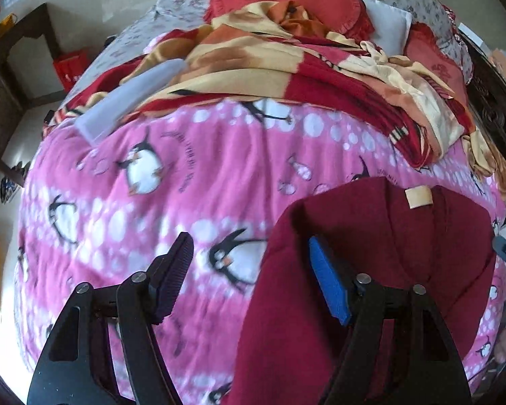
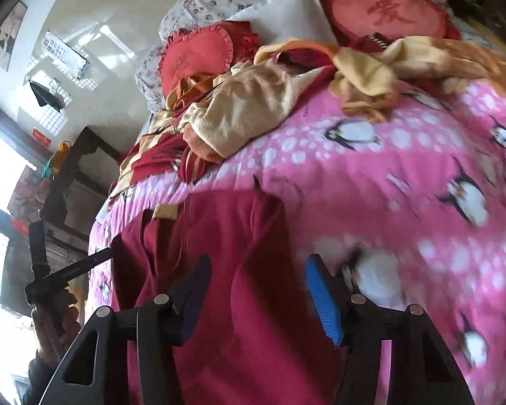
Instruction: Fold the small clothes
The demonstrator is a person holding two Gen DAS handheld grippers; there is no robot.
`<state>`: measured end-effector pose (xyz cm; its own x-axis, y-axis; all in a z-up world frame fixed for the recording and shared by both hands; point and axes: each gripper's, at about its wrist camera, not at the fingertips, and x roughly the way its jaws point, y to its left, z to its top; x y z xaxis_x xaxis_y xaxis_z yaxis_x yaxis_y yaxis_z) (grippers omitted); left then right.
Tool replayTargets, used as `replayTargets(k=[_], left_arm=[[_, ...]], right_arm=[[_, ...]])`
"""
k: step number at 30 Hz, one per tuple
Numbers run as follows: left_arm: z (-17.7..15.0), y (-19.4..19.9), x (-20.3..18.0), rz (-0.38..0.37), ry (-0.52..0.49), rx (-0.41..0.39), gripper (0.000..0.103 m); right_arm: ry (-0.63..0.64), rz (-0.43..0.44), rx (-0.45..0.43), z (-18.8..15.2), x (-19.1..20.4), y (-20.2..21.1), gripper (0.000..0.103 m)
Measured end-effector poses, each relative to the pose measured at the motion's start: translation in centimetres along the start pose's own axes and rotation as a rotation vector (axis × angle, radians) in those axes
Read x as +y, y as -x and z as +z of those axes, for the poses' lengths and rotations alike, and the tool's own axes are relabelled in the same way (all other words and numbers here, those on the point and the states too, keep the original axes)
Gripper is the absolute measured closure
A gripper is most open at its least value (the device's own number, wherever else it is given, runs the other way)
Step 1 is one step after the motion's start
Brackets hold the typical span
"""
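Lying flat on the blanket [image 1: 192, 175], the garment [image 1: 371, 253] looks soft, light and limp; grasp its edges. Both the left gripper [image 1: 249, 280] and the right gripper [image 2: 256, 293] are released, holding nothing.

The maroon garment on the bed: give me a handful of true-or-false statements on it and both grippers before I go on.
1. The maroon garment lies on a pink penguin blanket. True.
2. The left gripper is clamped on a fold of the garment. False: its jaws stand apart with nothing pinched, mostly blanket between them.
3. A beige label shows at the garment's far edge. True.
4. The right gripper hangs over bare blanket only. False: the garment lies between and under its open jaws.
5. The heart-shaped cushions are blue. False: they are red.
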<state>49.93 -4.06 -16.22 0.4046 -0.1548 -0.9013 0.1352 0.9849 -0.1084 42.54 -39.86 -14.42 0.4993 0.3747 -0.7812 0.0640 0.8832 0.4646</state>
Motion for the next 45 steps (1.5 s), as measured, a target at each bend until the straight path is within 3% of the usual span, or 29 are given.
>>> replayTargets(k=[1,2,4,5,6,7,9,11,15,20,23,26,29,34,40,45], left_arm=[[0.2,-0.6,-0.2,0.005,-0.004,0.011,0.048],[0.3,-1.1,-0.4,0.006,-0.01,0.025,0.062],[0.5,-1.6,-0.5,-0.014,-0.014,0.034,0.07],[0.6,-1.3,-0.6,-0.016,-0.023,0.012,0.091],[0.6,-1.0,-0.9,-0.031,-0.042,0.0,0.094],[0.6,-0.5,-1.2,-0.032,-0.074,-0.012,0.094],[0.8,0.9,-1.3,-0.02,-0.125,-0.057,0.095],[1.9,2.2,-0.1,-0.023,-0.111,-0.088,0.095],[3.7,3.8,1.3,-0.044,-0.1,-0.147,0.095],[3.7,-0.1,0.5,0.03,-0.127,-0.076,0.095],[3.5,2.1,1.2,-0.043,-0.083,-0.117,0.095],[2.5,5.9,1.3,-0.08,-0.099,-0.173,0.095],[-0.2,10.9,1.9,-0.124,-0.122,-0.231,0.095],[-7.2,17.2,3.3,-0.155,-0.132,-0.266,0.095],[-17.6,21.5,4.5,-0.175,-0.102,-0.223,0.095],[-25.8,20.3,6.2,-0.21,-0.032,-0.104,0.095]], right_arm=[[0.005,-0.007,-0.001,0.4,0.0,-0.5,0.046],[0.008,-0.01,0.007,0.8,-0.1,-1.1,0.046],[0.03,-0.089,0.015,1.2,0.0,-2.0,0.062],[0.04,-0.122,0.018,1.4,0.1,-2.3,0.072],[0.042,-0.123,0.019,1.5,0.1,-2.4,0.077],[0.05,-0.118,0.019,1.5,0.2,-2.3,0.09],[0.098,-0.148,0.011,1.6,1.0,-1.9,0.091],[0.134,-0.162,-0.02,1.6,1.7,-1.1,0.092],[0.127,-0.11,-0.074,2.7,1.4,0.3,0.093],[0.082,-0.119,-0.018,3.4,0.0,-3.4,0.093],[0.048,-0.071,-0.025,3.4,-0.1,-2.7,0.092],[0.105,-0.055,-0.067,2.9,1.5,0.2,0.092],[0.208,-0.089,-0.115,0.5,3.9,4.3,0.092],[0.284,-0.046,-0.177,-5.6,6.1,11.4,0.092],[0.345,-0.043,-0.167,-15.0,7.7,16.6,0.093],[0.325,-0.078,-0.107,-23.5,7.3,17.4,0.093]])
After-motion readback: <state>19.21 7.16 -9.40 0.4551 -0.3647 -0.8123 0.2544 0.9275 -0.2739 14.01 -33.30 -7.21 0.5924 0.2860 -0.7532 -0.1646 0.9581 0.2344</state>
